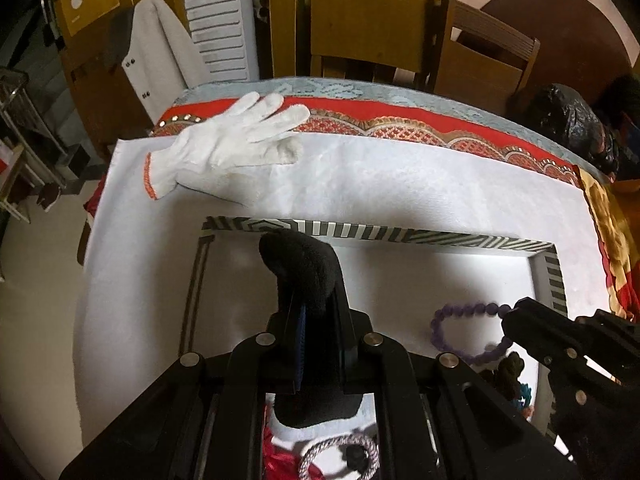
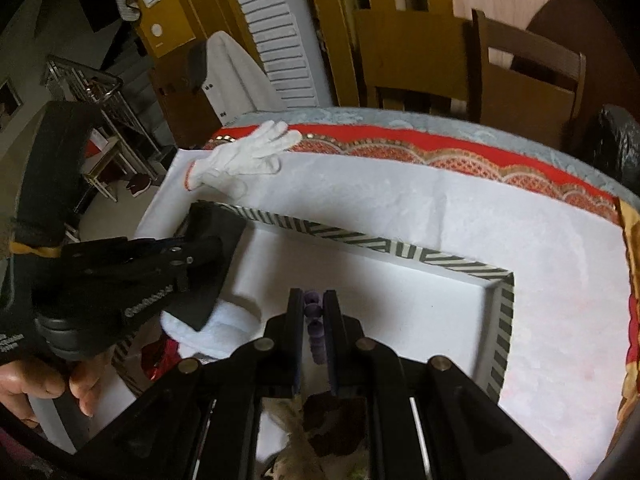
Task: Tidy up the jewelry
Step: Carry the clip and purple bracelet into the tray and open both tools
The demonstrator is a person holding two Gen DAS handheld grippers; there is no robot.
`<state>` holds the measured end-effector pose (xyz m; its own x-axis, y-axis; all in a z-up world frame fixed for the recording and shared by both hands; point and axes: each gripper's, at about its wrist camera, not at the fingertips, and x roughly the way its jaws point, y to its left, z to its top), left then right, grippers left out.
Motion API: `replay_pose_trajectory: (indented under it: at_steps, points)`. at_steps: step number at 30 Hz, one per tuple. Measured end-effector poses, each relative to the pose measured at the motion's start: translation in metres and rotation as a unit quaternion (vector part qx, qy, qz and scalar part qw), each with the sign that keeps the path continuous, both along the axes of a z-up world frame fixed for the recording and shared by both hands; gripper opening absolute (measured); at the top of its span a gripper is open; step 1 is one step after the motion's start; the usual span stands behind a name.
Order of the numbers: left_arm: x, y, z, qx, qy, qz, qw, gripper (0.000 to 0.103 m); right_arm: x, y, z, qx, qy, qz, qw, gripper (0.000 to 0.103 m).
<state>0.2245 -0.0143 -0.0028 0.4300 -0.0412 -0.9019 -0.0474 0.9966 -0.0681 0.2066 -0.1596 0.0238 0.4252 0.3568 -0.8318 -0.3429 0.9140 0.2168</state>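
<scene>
Purple bead bracelet [image 1: 466,334] inside the striped-rim tray [image 1: 400,236], pinched at one side by the right tool [image 2: 314,312]. Black velvet piece [image 1: 304,276], possibly a display stand, clamped in the left tool [image 1: 316,300] over the tray. White glove [image 1: 232,140] flat on the worktop [image 1: 400,176] beyond.

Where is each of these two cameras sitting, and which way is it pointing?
Left wrist view: sits on the left hand-held gripper, looking forward over the black velvet jewelry stand it grips, toward the striped-rim white tray.
Right wrist view: sits on the right hand-held gripper, clamping the purple bead bracelet; a bare hand shows.
Both share the tray, the white cotton glove and each other's gripper.
</scene>
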Motion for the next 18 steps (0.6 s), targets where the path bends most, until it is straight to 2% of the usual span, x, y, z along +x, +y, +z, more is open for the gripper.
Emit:
replay_pose_trajectory:
  at_steps: [8,18]
  points:
    - [0.009,0.006,-0.017,0.008,0.012,0.011,0.9998,0.006,0.024,-0.029,-0.035,-0.016,0.032,-0.040,0.999,0.010]
    - [0.010,0.005,-0.020,0.017,0.002,0.015,0.9997,0.007,0.022,-0.040,-0.064,-0.062,0.038,-0.062,0.995,0.010]
